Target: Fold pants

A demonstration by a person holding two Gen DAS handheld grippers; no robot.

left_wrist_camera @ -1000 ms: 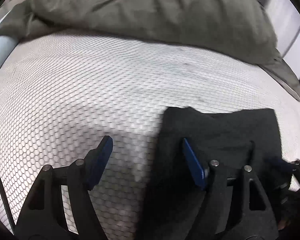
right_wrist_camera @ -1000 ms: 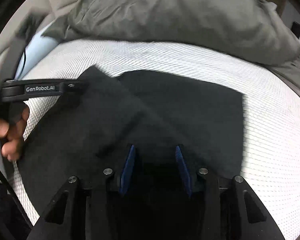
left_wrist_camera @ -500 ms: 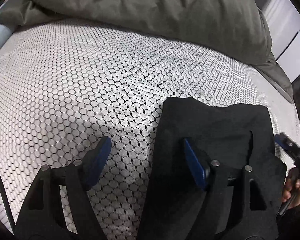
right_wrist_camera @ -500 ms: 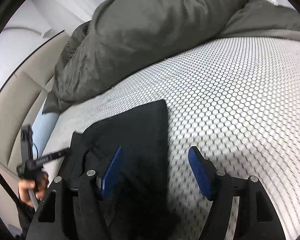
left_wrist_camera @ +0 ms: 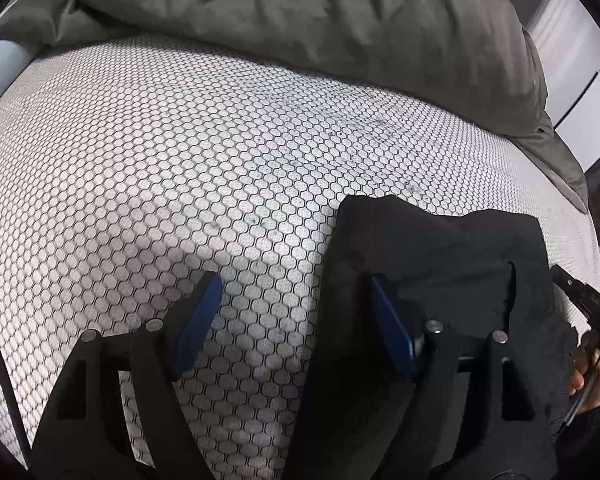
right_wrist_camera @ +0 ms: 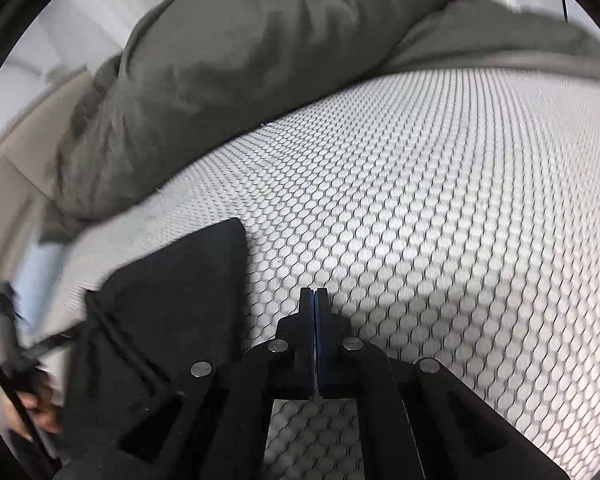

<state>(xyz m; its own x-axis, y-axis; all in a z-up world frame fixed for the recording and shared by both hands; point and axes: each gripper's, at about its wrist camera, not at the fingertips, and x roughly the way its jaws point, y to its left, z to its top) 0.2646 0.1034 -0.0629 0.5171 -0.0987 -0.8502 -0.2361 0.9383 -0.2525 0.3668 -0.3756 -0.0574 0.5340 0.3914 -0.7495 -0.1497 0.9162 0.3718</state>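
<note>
In your left wrist view, the left gripper stands wide open and holds nothing; its left finger is over the bare bed, its right finger over the near left edge of the pants, so the cloth's left border runs up between your jaws; the pants lie to the right and ahead as a dark folded block, long axis running away from you toward the duvet; the right gripper's tip and your right hand show at the far right edge, beside the pants' right border. In your right wrist view, the right gripper has just closed, pads pressed together with nothing between them, over bare bed just right of the pants; the cloth's right edge runs up and away just left of your fingertips, apart from them; your left hand shows at the far left, beyond the pants. Judged from this, the pants lie between your two grippers, folded narrow; the left stands already astride an edge and is the nearer to a grasp, while the right must reopen and shift left before it can take cloth.
</note>
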